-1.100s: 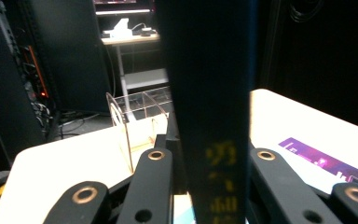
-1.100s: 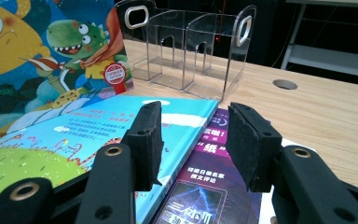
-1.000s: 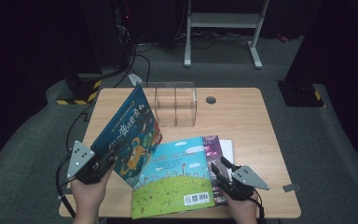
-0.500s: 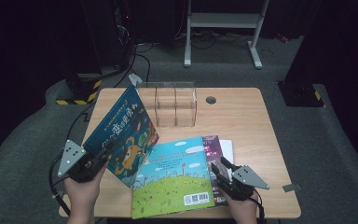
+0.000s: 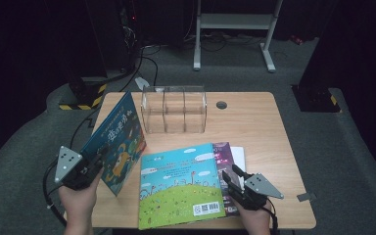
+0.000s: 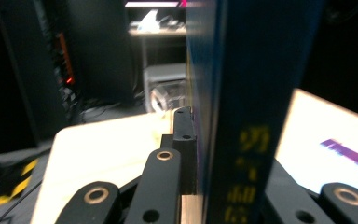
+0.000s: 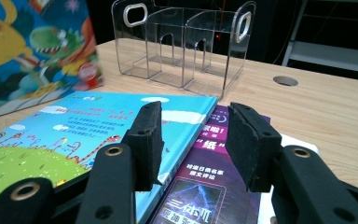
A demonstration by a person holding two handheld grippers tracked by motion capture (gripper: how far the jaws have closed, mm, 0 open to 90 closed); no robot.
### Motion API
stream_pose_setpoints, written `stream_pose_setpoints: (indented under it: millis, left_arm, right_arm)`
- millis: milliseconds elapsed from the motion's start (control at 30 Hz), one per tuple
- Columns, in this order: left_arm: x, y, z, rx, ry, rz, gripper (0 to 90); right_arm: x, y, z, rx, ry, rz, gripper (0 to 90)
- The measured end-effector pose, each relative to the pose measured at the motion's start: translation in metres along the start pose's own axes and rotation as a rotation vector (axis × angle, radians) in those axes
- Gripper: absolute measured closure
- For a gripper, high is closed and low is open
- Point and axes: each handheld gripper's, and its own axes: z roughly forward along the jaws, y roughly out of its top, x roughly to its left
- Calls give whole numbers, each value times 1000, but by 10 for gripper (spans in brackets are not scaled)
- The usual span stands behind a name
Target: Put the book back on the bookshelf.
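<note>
A blue picture book with a dinosaur cover (image 5: 115, 142) stands tilted on edge at the table's left side. My left gripper (image 5: 98, 159) is shut on its lower front edge. In the left gripper view the book's dark blue spine (image 6: 256, 116) rises between the jaws, with one finger (image 6: 182, 140) pressed against it. My right gripper (image 5: 232, 176) hovers at the front right, open, its pads (image 7: 145, 140) apart with nothing between them. Below it lie a light-blue and green book (image 5: 181, 183) flat on the table and a purple book (image 5: 225, 156) partly under it.
A clear acrylic divider rack (image 5: 175, 110) stands at the back middle of the wooden table (image 5: 259, 127). A cable hole (image 5: 221, 105) lies to its right. White paper (image 5: 240, 155) peeks out from under the purple book. Dark floor and a white stand lie beyond.
My left gripper has shifted left and toward the table's front edge with the blue book, which now stands more edge-on. The right gripper has kept still.
</note>
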Motion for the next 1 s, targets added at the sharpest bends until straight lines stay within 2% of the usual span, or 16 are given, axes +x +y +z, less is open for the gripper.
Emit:
stream_pose_setpoints:
  millis: [200,233,300,433,467,500,533,667,867,1000]
  left_arm:
    - [5,-2,1,-15,-4,-30,808]
    - [6,-2,1,-22,-4,-52,800]
    - [8,-2,2,-27,-7,-67,787]
    - [8,-2,3,-29,1,-61,789]
    - [6,-3,4,-35,28,-35,794]
    - [6,-3,4,-35,28,-35,791]
    - [4,-3,5,-42,54,-25,786]
    - [3,-4,5,-55,44,-10,797]
    - [1,-2,6,-51,25,-35,818]
    - [-1,2,10,-43,22,-30,826]
  right_arm:
    - [1,0,0,2,0,-1,554]
    - [1,0,1,2,1,-1,554]
    - [1,0,1,4,3,0,553]
    - [1,0,1,5,3,-2,552]
    - [1,0,1,5,3,0,551]
    - [1,0,1,8,3,2,551]
    - [1,0,1,8,3,5,551]
    - [0,0,1,9,2,4,551]
    - [0,-1,1,15,5,9,548]
    - [-1,-1,1,16,5,12,548]
